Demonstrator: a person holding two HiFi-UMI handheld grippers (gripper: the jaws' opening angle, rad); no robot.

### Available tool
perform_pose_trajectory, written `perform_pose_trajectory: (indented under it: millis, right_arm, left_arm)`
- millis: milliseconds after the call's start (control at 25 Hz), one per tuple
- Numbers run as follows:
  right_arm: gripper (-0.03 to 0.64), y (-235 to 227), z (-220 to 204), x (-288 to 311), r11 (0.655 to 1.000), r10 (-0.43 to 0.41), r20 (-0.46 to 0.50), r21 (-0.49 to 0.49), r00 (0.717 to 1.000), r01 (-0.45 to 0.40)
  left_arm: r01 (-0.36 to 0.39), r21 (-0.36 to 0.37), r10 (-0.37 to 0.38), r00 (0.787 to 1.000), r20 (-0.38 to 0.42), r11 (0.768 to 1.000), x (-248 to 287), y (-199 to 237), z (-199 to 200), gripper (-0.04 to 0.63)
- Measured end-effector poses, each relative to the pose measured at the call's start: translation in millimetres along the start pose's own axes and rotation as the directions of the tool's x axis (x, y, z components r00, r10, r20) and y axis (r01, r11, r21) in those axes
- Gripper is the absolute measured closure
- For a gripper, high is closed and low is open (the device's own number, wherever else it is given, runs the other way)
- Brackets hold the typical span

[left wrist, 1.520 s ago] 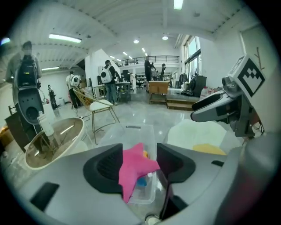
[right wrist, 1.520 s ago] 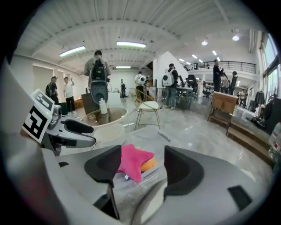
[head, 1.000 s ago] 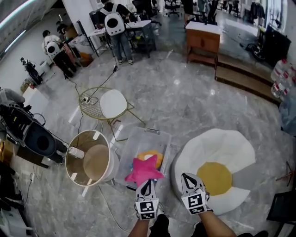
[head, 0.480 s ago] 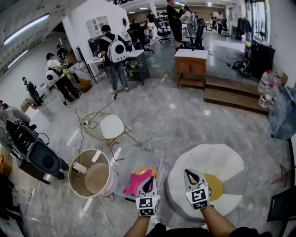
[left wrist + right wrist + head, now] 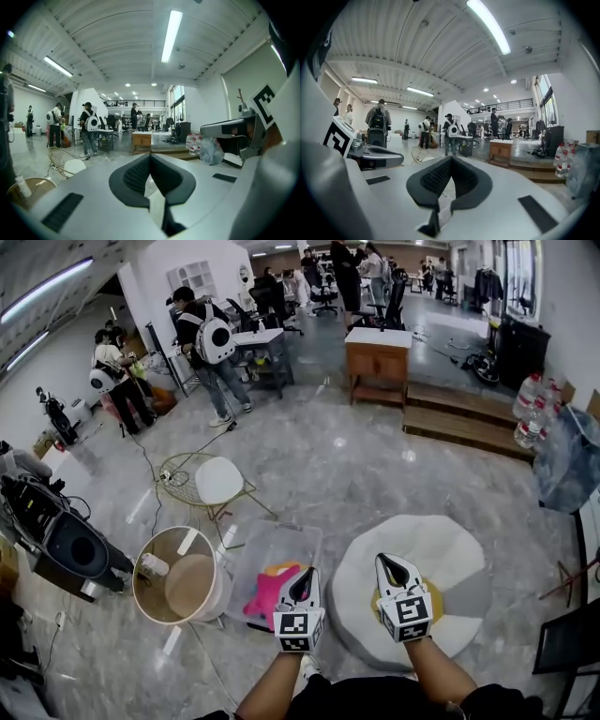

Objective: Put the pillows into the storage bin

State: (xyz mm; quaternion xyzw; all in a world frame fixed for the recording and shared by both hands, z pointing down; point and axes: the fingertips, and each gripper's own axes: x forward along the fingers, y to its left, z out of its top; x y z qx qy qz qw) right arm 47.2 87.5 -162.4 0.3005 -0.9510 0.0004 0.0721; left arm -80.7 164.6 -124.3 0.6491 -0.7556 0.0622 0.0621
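Note:
The clear storage bin (image 5: 262, 549) stands on the floor in the head view. A pink star pillow (image 5: 265, 596) lies inside it beside an orange and yellow pillow (image 5: 284, 570). To its right a large white fried-egg cushion (image 5: 422, 549) with a yellow middle lies on the floor. My left gripper (image 5: 305, 576) hangs over the bin's right edge, shut and holding nothing. My right gripper (image 5: 385, 562) is over the egg cushion, also shut and holding nothing. Both gripper views look level across the room, with the left gripper (image 5: 150, 157) and the right gripper (image 5: 451, 160) closed at the tips.
A round tan tub (image 5: 178, 576) with a bottle in it stands left of the bin. Behind it is a wire chair with a white seat (image 5: 217, 480). A black case (image 5: 70, 545) sits at far left. Beyond are a wooden cabinet (image 5: 379, 354), steps, water bottles (image 5: 532, 414) and several people.
Both grippers have risen and drawn back from the bin. The head view has tilted up, so more of the room shows. The pink star pillow stays in the bin.

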Motion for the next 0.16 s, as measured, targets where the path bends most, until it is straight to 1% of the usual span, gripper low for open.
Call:
perform_pose_trajectory:
  millis: [160]
  right_arm:
    - [0.605,16.5,-17.7,49.8,1.0,-0.016,0.051,-0.006,0.999,0.016]
  left_arm:
    - [-0.018,0.026,0.017,0.999,0.041,1.0,26.9,43.3,-18.5,0.577]
